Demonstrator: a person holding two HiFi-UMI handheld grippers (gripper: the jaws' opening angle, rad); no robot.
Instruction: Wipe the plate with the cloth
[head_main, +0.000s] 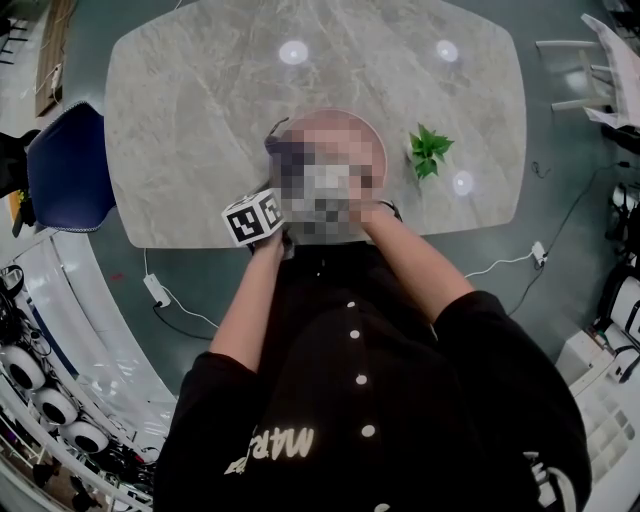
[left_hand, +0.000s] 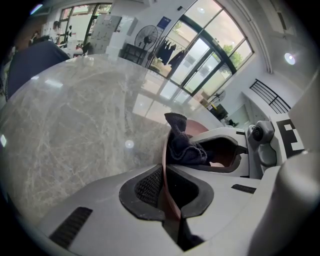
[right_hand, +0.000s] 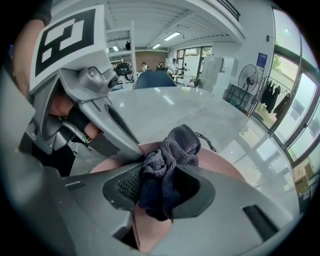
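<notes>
Closest to me, my left tool (left_hand: 167, 195) clamps the rim of the pink plate (left_hand: 164, 150) to steady it on the marble surface (left_hand: 75, 125), while my right tool (right_hand: 159, 192) pinches the dark cloth (right_hand: 172, 150) over it for wiping.

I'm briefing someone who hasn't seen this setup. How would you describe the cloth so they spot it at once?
Find the grey marble table, then the pink plate on the person's side of it. The cloth is the crumpled wad at that plate, pinched in the right gripper's jaws: dark and soft, unlike the smooth pink plate.
</notes>
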